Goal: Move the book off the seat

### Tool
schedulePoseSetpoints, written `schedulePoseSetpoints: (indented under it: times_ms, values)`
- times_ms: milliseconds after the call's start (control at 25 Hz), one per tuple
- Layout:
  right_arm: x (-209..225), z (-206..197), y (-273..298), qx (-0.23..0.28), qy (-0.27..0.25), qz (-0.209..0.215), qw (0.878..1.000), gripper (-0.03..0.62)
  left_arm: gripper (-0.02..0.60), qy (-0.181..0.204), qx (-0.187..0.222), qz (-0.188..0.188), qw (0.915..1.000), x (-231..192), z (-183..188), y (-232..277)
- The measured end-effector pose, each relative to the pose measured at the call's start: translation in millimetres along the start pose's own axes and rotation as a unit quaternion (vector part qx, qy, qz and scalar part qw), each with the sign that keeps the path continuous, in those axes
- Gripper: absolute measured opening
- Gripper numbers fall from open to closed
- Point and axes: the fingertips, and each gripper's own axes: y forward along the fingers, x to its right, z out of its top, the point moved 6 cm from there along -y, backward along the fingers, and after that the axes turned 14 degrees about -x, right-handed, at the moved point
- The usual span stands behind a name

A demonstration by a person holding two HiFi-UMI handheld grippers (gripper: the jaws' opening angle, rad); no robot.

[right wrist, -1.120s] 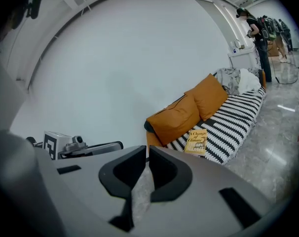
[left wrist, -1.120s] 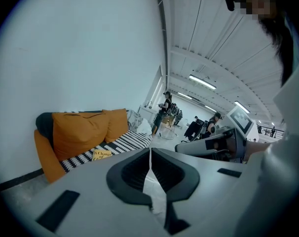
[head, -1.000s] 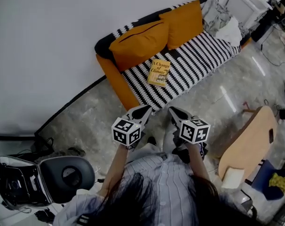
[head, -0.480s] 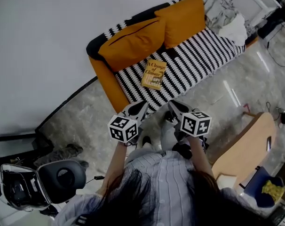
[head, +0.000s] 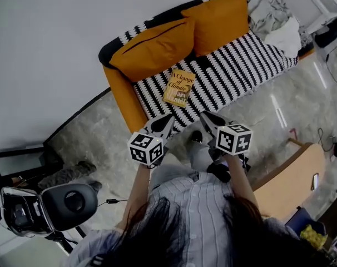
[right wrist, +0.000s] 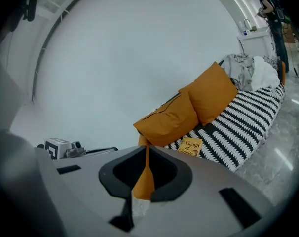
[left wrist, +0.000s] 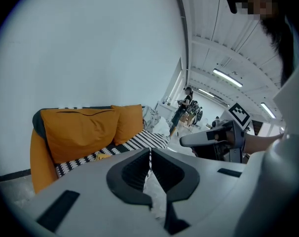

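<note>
A yellow book (head: pixel 178 87) (right wrist: pixel 191 145) lies flat on the black-and-white striped seat of a sofa (head: pixel 235 65), in front of two orange cushions (head: pixel 154 48). My left gripper (head: pixel 169 118) and my right gripper (head: pixel 203 115) are held side by side just short of the sofa's front edge, both pointing toward the book. Each one is shut with nothing between its jaws. In the left gripper view the book (left wrist: pixel 103 156) shows only as a yellow sliver above the gripper's body.
The sofa's orange arm (head: pixel 119 93) stands at its left end and crumpled grey and white cloths (head: pixel 274 21) lie at its right end. A black round chair (head: pixel 68 204) is at the lower left and a wooden tabletop (head: pixel 288 177) at the lower right. The floor is grey stone.
Both grippers have come closer to the sofa, which has shifted toward them in the head view. Their jaws have stayed shut.
</note>
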Motion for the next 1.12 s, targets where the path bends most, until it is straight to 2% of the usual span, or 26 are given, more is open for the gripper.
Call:
schedulePoseSetpoints:
  times_ms: [360, 680, 920, 1120]
  values:
    - [31, 14, 4, -0.012, 0.007, 0.008, 1.0, 0.032, 0.02, -0.022, -0.024, 0.024, 0.9992, -8, -8, 19]
    - [62, 11, 3, -0.031, 0.032, -0.026, 0.999, 0.032, 0.02, -0.045, -0.044, 0.034, 0.9975, -38, -15, 46]
    - [86, 23, 20, -0.051, 0.034, -0.053, 0.997, 0.032, 0.02, -0.067, -0.072, 0.038, 0.9944, -79, -24, 68]
    - [103, 33, 63, -0.08, 0.025, -0.067, 0.994, 0.032, 0.02, -0.069, -0.11, 0.029, 0.9911, -120, -29, 95]
